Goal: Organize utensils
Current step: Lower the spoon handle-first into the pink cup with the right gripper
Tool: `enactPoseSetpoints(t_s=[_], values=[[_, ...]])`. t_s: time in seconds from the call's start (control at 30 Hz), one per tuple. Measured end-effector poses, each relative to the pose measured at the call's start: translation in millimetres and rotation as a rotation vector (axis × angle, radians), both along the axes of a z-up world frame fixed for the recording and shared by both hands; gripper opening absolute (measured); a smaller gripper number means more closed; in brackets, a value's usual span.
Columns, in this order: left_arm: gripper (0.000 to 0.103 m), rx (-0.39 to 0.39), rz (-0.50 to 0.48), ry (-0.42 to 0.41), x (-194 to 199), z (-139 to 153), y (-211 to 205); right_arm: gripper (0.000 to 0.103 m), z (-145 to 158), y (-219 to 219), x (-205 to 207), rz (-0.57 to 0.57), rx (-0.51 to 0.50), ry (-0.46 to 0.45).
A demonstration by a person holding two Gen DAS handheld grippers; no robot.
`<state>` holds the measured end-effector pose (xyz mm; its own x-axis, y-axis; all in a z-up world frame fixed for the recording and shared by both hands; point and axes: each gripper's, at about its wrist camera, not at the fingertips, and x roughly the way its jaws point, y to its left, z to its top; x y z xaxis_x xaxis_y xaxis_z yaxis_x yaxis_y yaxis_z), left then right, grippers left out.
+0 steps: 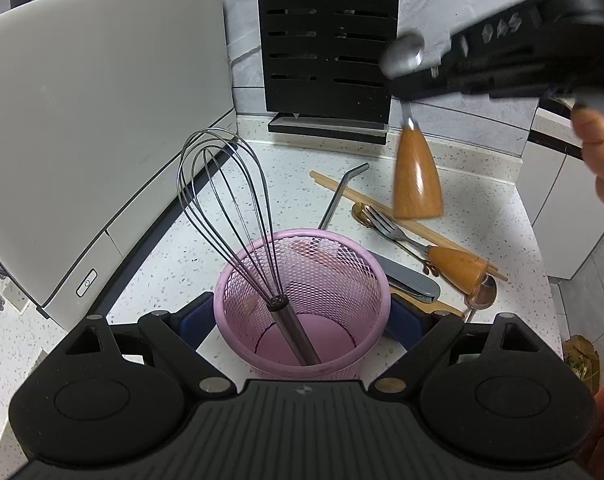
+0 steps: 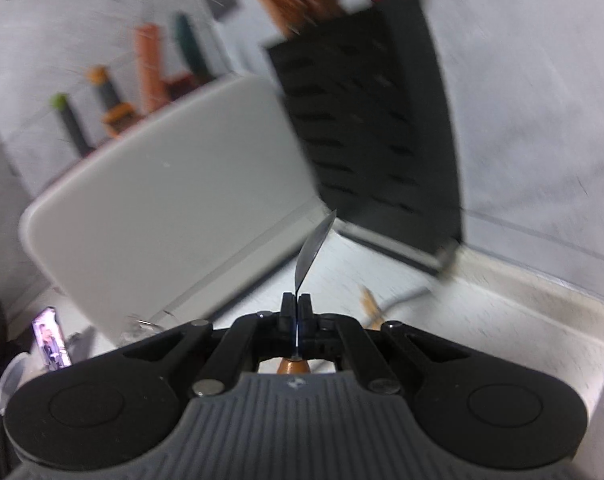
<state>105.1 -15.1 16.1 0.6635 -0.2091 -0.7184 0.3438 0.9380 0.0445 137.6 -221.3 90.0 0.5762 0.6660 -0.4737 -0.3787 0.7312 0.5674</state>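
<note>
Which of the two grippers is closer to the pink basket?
Left. The left gripper has its fingers on either side of the pink basket; the right gripper is up above the counter beyond it, holding a wooden-handled spoon.

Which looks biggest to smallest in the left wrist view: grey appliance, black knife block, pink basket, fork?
1. grey appliance
2. black knife block
3. pink basket, close to the block; it sits nearer the camera, so this order is unsure
4. fork

Wrist views downward, sharing knife block (image 1: 328,40)
</note>
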Motion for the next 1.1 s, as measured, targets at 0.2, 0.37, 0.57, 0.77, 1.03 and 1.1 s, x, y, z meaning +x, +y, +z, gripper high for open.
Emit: enactPoseSetpoints(t_s=[0.2,0.37,0.57,0.77,1.03,1.1], values=[[0.103,-0.008,0.000,-0.002,-2,0,2,0.000,22,16,-25,0.067,0.079,-0.185],[0.103,-0.014,-0.002,-0.003,-2,0,3,0.000,22,36,-35,0.146,0.086,-0.241],[0.103,-0.010,-0.008,-0.005,-3,-1,3,0.000,11,58,-44,0.208,0.018,-0.291],[0.103,-0.012,-0.007,-0.005,-3,-1,3,0.000,-1,66,-56,0.281,-0.007,-0.347],[0.103,-0.012,-0.008,-0.007,-2,-1,0,0.000,-21,69,-53,0.347,-0.053,-0.387],[0.103,-0.012,-0.008,-0.008,-2,-1,0,0.000,-25,68,-52,0.365,-0.063,-0.369]])
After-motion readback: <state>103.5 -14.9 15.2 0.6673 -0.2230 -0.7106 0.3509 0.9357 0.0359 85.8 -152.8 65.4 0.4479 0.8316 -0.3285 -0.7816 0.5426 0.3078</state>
